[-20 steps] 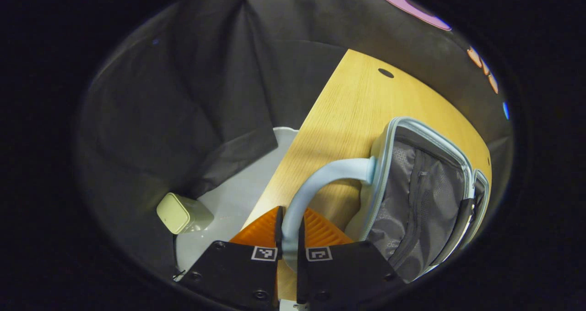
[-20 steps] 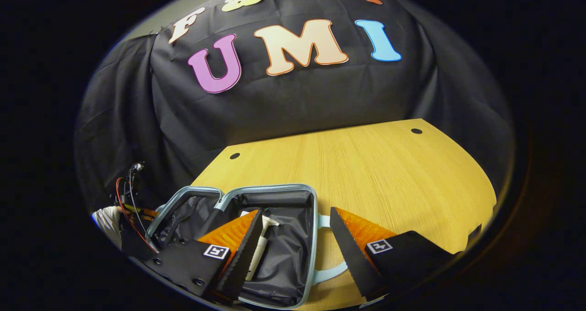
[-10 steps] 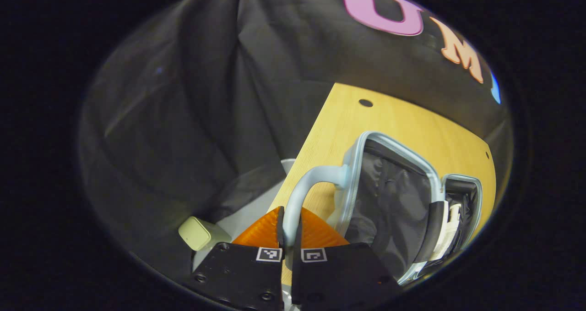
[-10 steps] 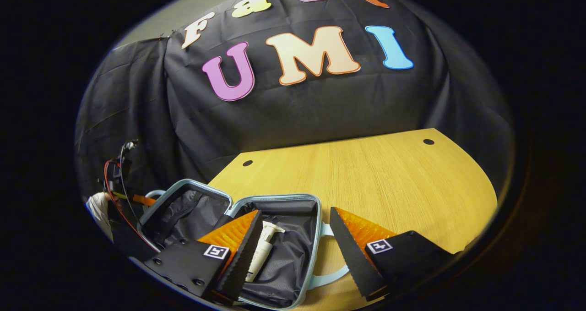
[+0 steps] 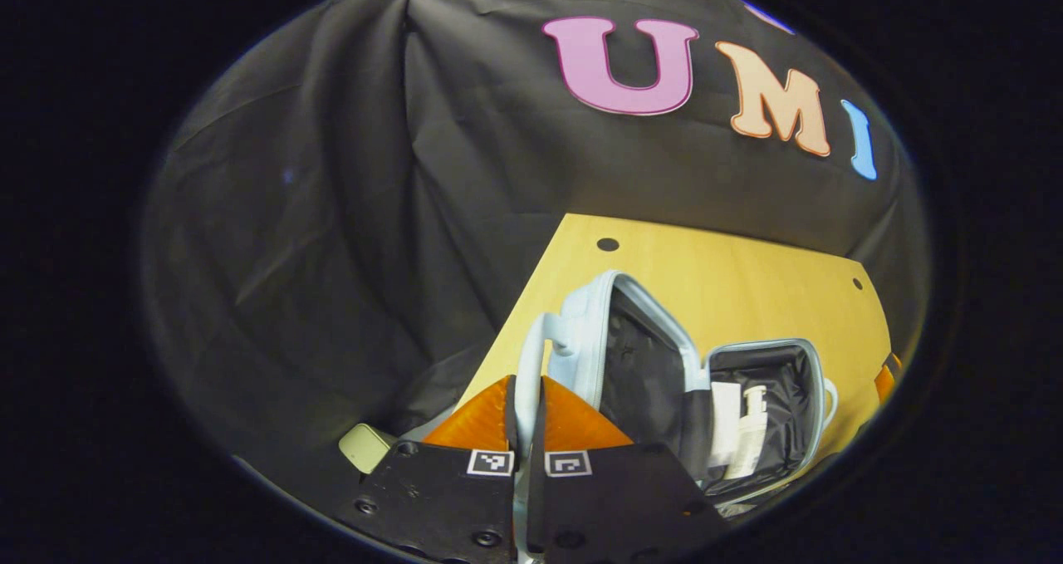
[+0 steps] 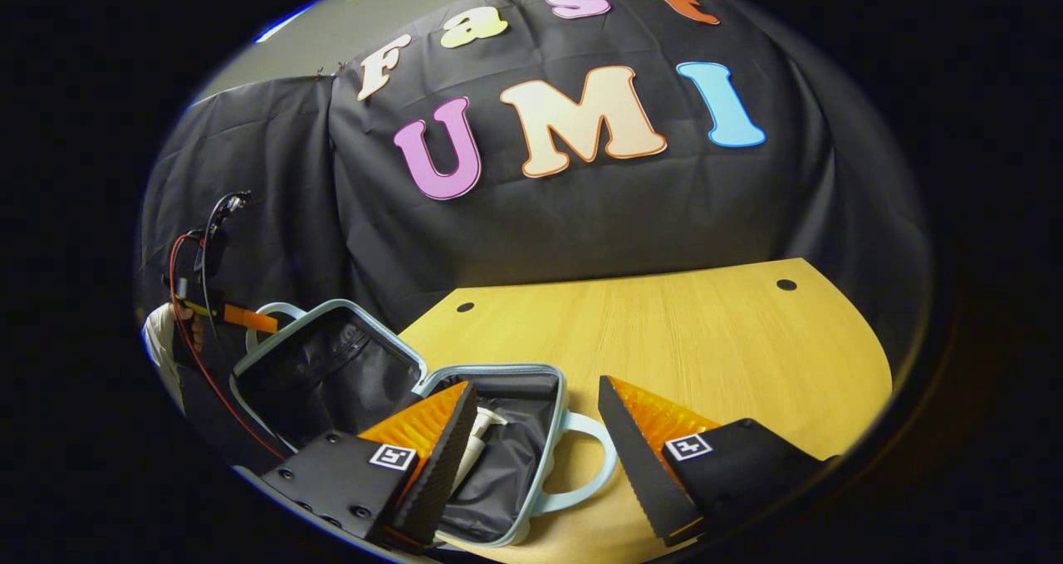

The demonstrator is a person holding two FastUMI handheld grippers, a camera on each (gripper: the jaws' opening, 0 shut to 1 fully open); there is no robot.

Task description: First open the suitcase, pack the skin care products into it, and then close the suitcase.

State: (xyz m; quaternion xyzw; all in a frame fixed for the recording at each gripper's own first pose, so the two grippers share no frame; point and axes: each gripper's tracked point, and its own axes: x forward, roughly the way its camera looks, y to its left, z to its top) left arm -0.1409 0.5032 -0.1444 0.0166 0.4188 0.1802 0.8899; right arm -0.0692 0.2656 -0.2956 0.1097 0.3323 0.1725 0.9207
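Nearest in the left gripper view, the left gripper (image 5: 525, 419) is pinching the lid's pale blue handle (image 5: 526, 381) between both orange fingers. Just beyond the handle, the lid (image 5: 639, 365) is standing raised off the table (image 5: 714, 273), hinged to the tray (image 5: 785, 414) on its far side. A white bottle (image 5: 751, 431) is lying in that tray, long axis running away from the hinge. By my reading, closing means swinging the handle over the hinge onto the tray. In the right gripper view, the right gripper (image 6: 536, 456) is hovering spread wide and empty beside the tray's own handle (image 6: 585, 464).
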